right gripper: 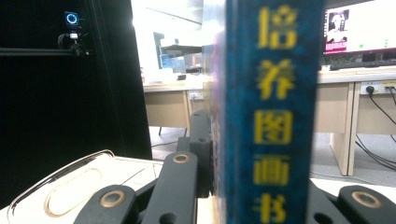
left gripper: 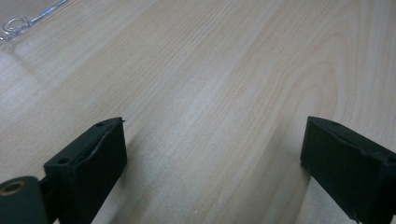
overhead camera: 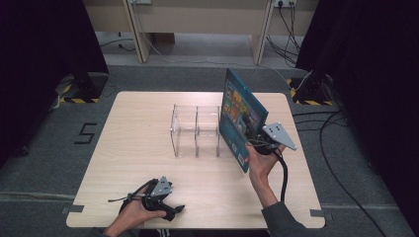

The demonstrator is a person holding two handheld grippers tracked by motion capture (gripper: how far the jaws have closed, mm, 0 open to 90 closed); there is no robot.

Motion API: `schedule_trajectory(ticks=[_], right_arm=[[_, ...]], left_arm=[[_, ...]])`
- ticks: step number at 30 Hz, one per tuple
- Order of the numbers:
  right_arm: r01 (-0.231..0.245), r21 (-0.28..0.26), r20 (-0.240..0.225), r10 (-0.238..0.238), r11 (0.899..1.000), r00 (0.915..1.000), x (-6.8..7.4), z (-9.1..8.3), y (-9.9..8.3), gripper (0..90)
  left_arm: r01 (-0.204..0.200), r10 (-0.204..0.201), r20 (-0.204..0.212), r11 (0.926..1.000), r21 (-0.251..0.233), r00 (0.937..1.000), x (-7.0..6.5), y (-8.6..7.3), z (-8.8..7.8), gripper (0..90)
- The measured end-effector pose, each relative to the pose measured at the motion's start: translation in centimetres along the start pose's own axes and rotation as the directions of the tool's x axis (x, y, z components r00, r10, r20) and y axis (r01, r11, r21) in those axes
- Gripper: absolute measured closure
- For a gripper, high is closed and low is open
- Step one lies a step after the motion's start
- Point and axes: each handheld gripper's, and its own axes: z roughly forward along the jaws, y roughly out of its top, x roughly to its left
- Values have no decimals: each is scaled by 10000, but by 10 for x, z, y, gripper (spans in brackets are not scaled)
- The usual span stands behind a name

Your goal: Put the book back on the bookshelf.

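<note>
Jaws of right gripper [overhead camera: 261, 143] clamp blue book [overhead camera: 240, 116]; left gripper [overhead camera: 165, 205] jaws apart.

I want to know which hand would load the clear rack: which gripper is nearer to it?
Right. The right gripper holds the blue book upright just beside the clear rack; the left gripper rests open at the table's near edge.

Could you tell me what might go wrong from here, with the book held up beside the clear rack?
The right tool grips the blue book only near one edge, so it may tilt or slip. The clear rack stands unheld; a bump from the book could push it. The left tool rests open far off, so it cannot steady the rack.
</note>
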Motion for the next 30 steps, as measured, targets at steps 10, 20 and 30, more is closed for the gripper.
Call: schedule_trajectory(ticks=[10,20,30], right_arm=[[-38,-281,177,43,9996,9998,1,2,0,824],[-408,-301,330,418,9987,9986,0,-1,-7,814],[-506,-147,234,509,9986,9984,-4,-6,-6,802]], left_arm=[[-16,16,19,10000,7,10000,0,0,0,52],[-47,47,35,10000,3,10000,0,0,0,49],[-26,26,30,10000,-26,10000,-1,0,0,49]])
